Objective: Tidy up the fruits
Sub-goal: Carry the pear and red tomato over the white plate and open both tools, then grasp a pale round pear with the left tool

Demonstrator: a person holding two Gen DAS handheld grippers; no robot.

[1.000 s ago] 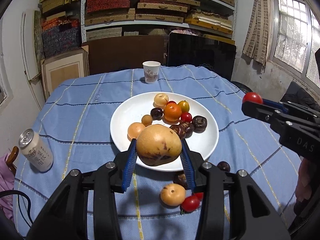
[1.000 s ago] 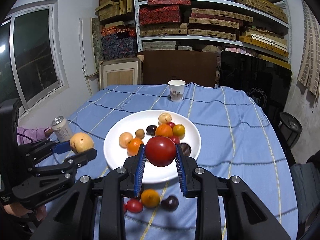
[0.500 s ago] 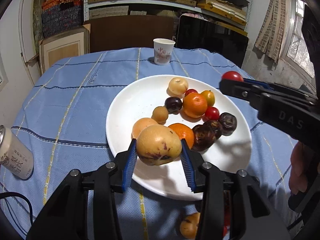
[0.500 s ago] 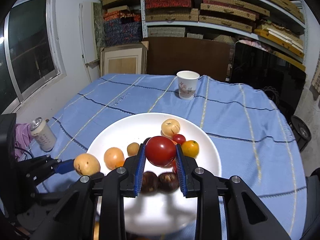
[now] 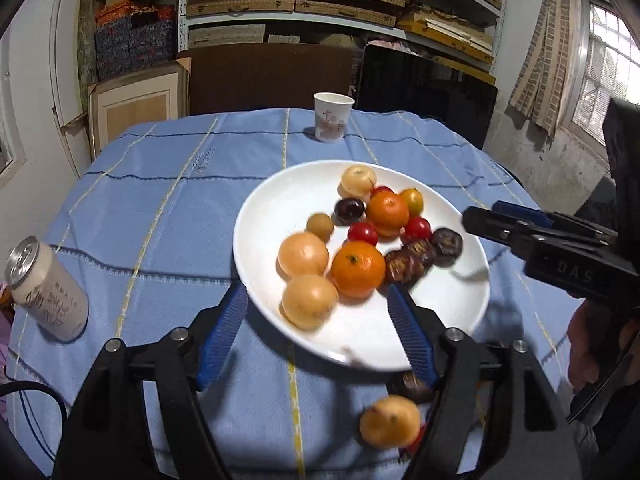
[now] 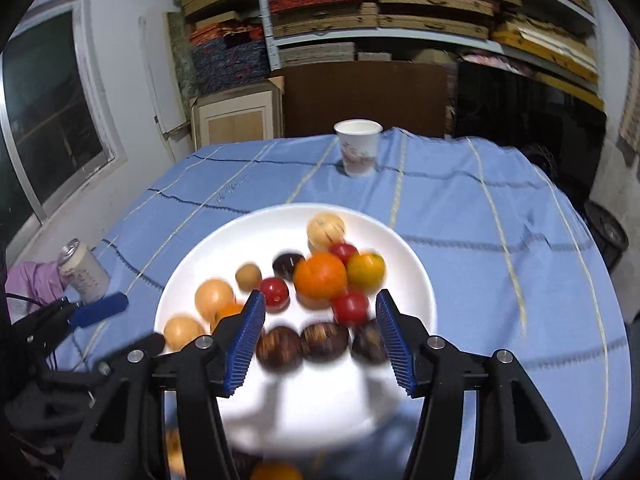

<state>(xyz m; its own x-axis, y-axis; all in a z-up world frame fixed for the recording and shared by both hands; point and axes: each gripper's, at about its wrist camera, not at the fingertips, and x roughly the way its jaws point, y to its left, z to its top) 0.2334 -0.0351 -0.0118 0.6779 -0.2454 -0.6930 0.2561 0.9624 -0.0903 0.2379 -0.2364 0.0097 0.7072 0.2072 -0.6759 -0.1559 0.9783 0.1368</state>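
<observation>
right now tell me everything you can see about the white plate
The white plate is a round, shallow, glossy dish, ceramic by its look, lying flat on the blue checked tablecloth. It holds a cluster of fruit: oranges, pale yellow fruits, red tomatoes and dark brown ones, mostly toward its right and near side. Its far left part is bare. Both open grippers hover at its near rim.

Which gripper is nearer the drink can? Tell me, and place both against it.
Left. The left gripper is open at the white plate's near-left edge, on the drink can's side. The right gripper is open over the plate's near-right part, farther from the can.
</observation>
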